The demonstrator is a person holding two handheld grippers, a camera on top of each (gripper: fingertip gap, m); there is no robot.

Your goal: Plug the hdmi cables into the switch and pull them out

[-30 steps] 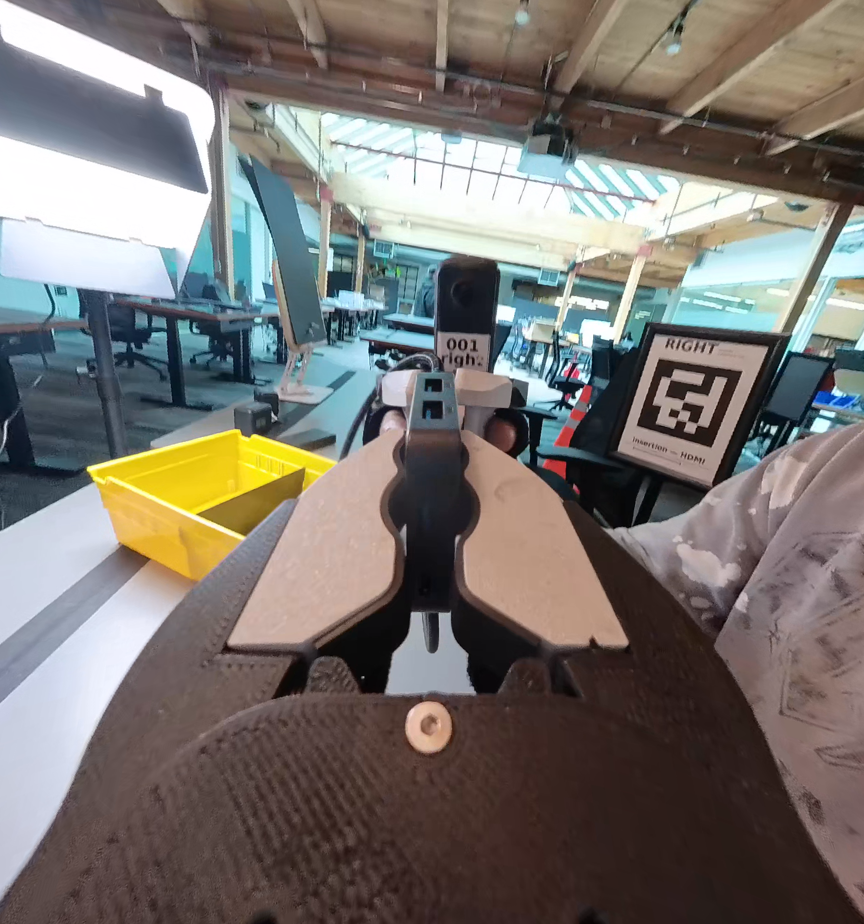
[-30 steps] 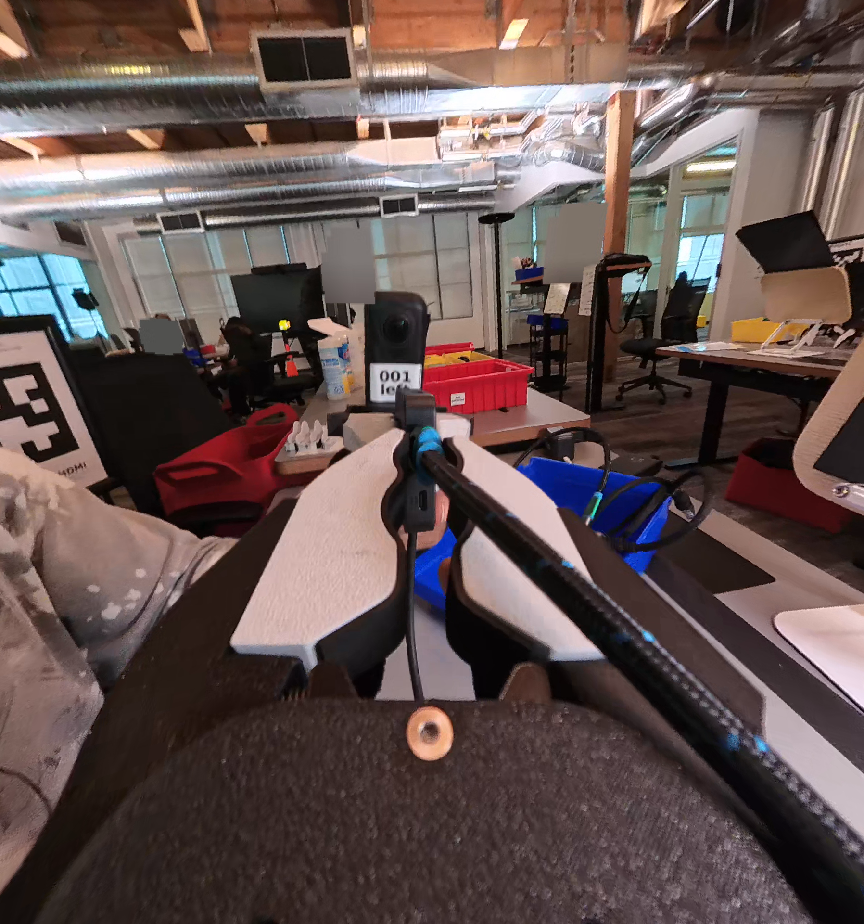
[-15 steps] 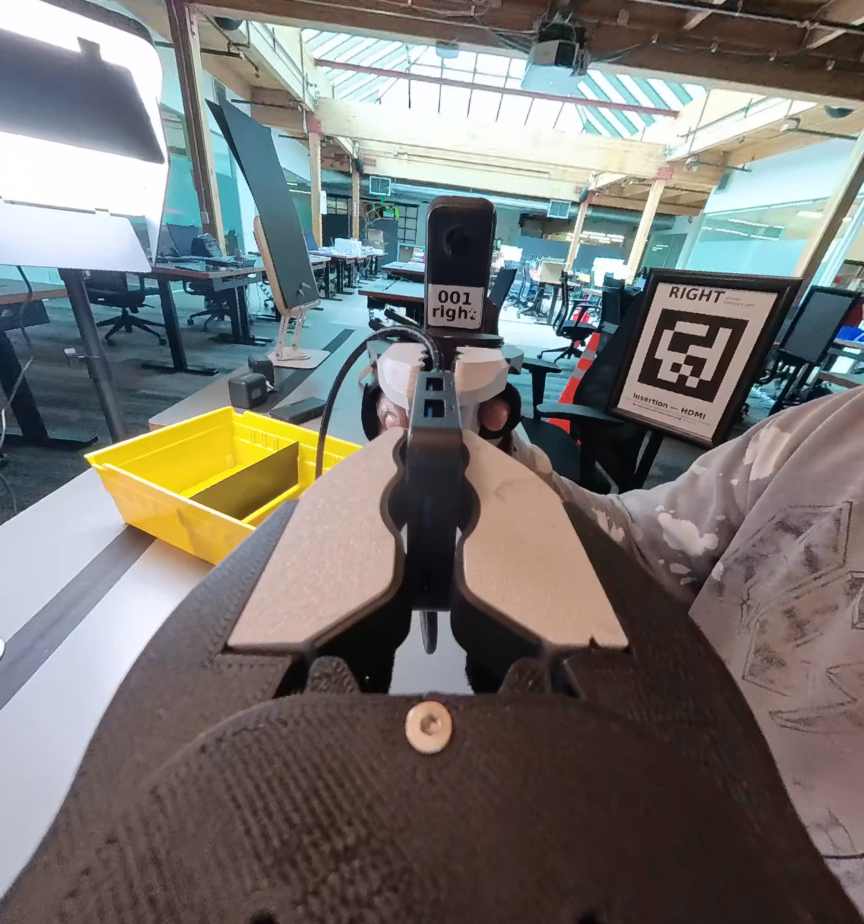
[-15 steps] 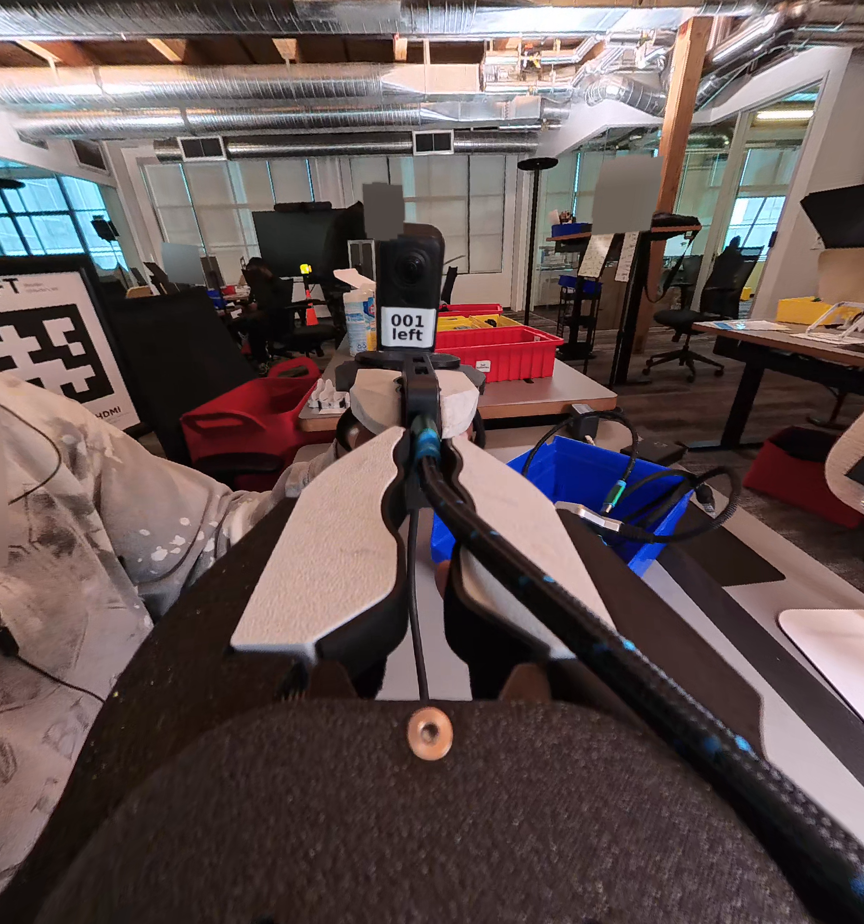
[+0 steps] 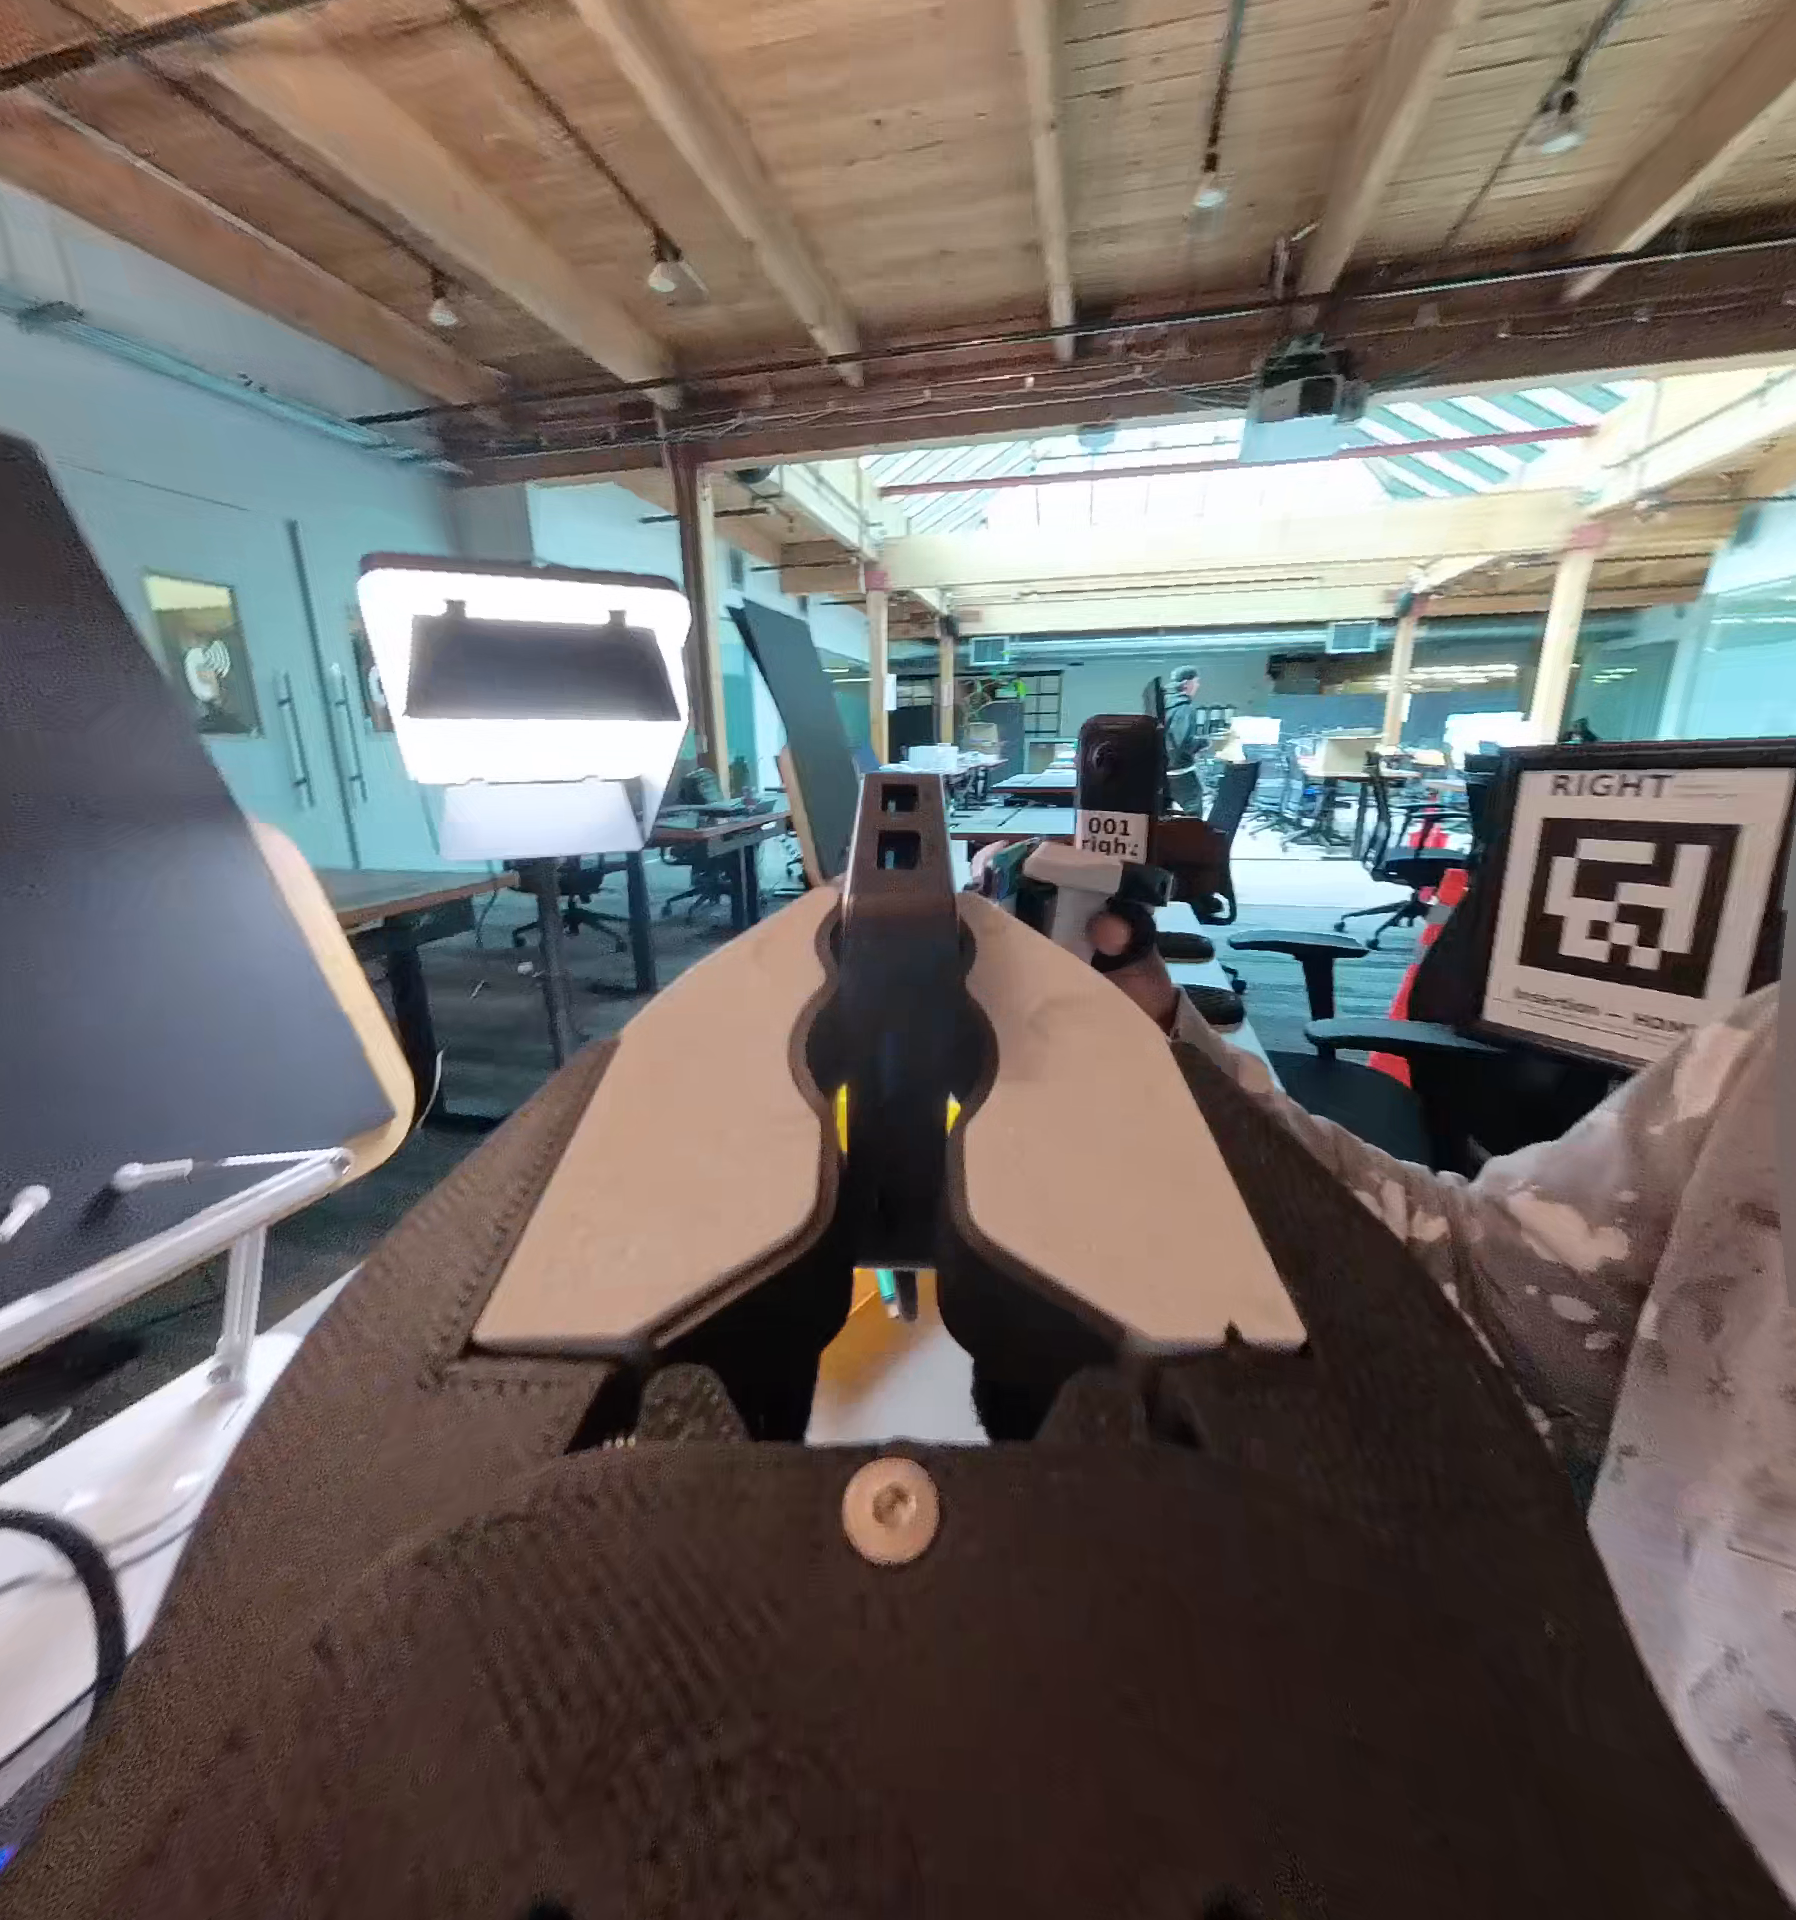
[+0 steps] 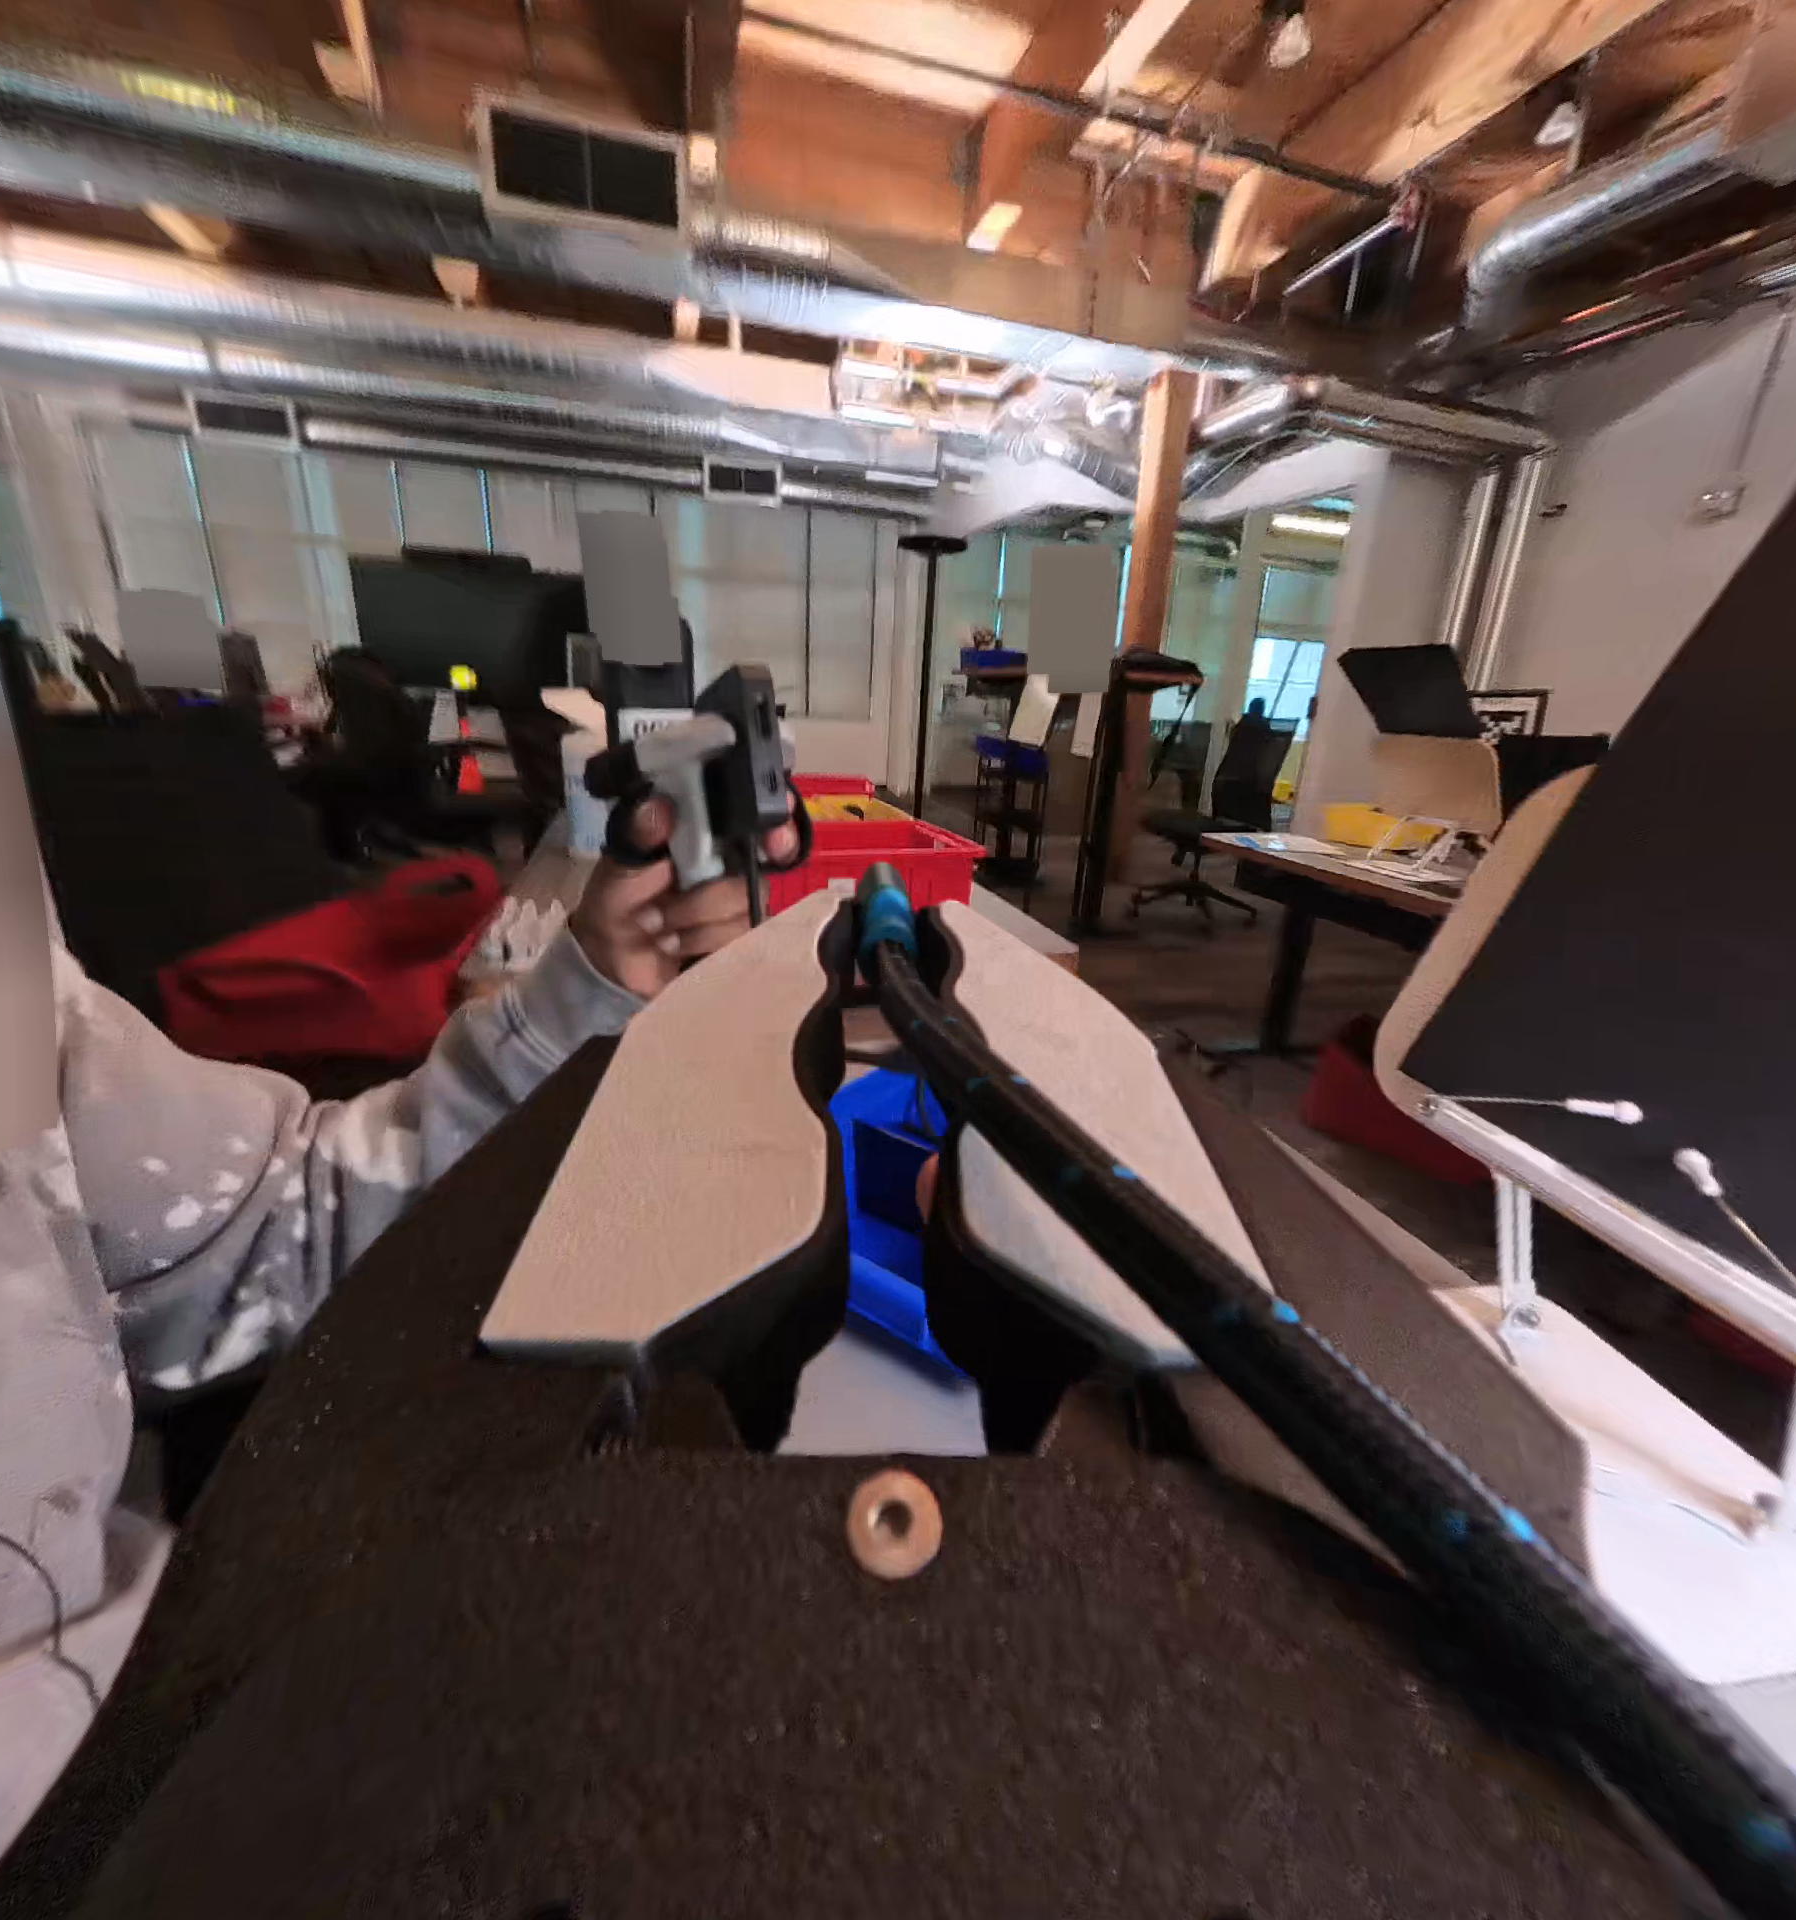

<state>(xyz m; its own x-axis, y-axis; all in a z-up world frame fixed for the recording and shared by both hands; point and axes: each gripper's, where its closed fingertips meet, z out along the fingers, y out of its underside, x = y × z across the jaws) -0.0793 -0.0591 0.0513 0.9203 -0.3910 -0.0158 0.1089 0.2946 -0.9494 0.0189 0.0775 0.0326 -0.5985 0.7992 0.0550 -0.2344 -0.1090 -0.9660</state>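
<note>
The left hand-held gripper (image 5: 896, 914) is seen clenched on a black HDMI switch (image 5: 896, 904), a slim moulded plastic block with two square ports at its 12 o'clock end, standing upright between the pale, matte, wing-shaped fingers (image 5: 686, 1132). The gripper body is of black, coarsely ribbed printed plastic, with a metal screw at 6 o'clock. The right hand-held gripper (image 6: 878, 925) is closed on an HDMI cable (image 6: 1081, 1164) just behind its blue collar; the thick black braided cord, flecked with blue, is trailed toward 5 o'clock across the right finger. Switch and cable are held well apart. In the left wrist view, a framed black-and-white square marker sign (image 5: 1632, 904) is stood at 3 o'clock; its printed wording is left unquoted. A blue plastic bin (image 6: 889, 1226) is glimpsed between the right fingers, on the white desk (image 6: 1652, 1558).
</note>
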